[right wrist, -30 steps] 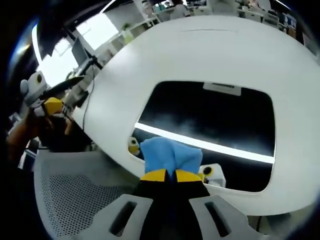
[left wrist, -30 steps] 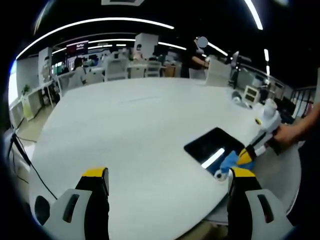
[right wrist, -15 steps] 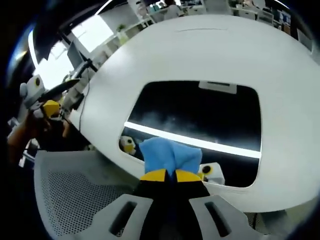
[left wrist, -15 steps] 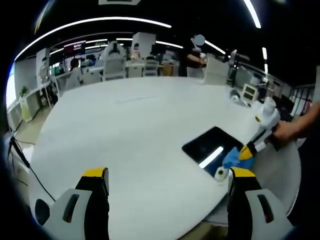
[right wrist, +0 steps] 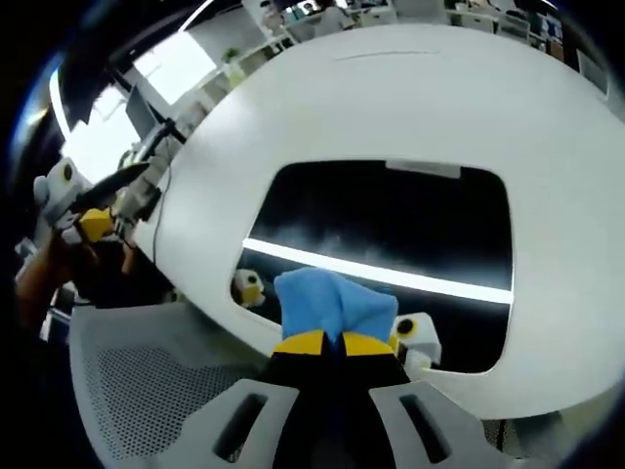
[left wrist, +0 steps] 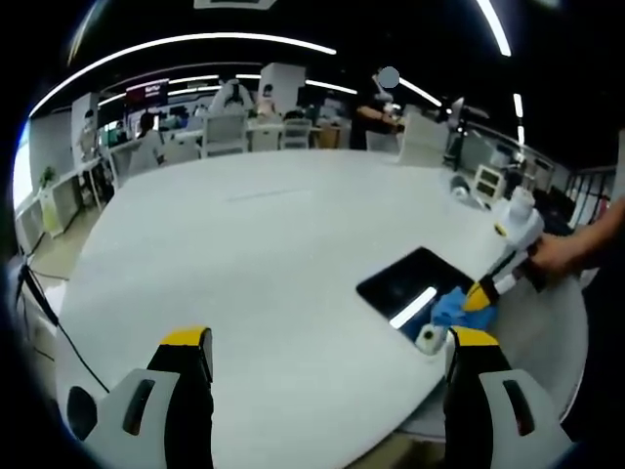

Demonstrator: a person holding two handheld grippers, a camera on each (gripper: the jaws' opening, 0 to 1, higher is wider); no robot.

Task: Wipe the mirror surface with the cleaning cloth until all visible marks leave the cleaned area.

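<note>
Wiping was under way: the right gripper (right wrist: 323, 342) clamped the blue cleaning cloth (right wrist: 334, 303) on the mirror (right wrist: 391, 234) at its 6 o'clock edge; next, likely sweep toward 12; the left gripper (left wrist: 327, 357) stood wide, empty

The left gripper (left wrist: 327, 366) hangs over the near edge of the white tabletop (left wrist: 244, 254), its yellow-tipped jaws wide apart with nothing between them. Toward the table's right edge lies the dark mirror (left wrist: 410, 290), a bright streak reflected on it. The right gripper (left wrist: 479, 296) — gripped by a person's hand (left wrist: 559, 256) — presses a blue cleaning cloth (left wrist: 449, 308) against the mirror's near corner.
</note>
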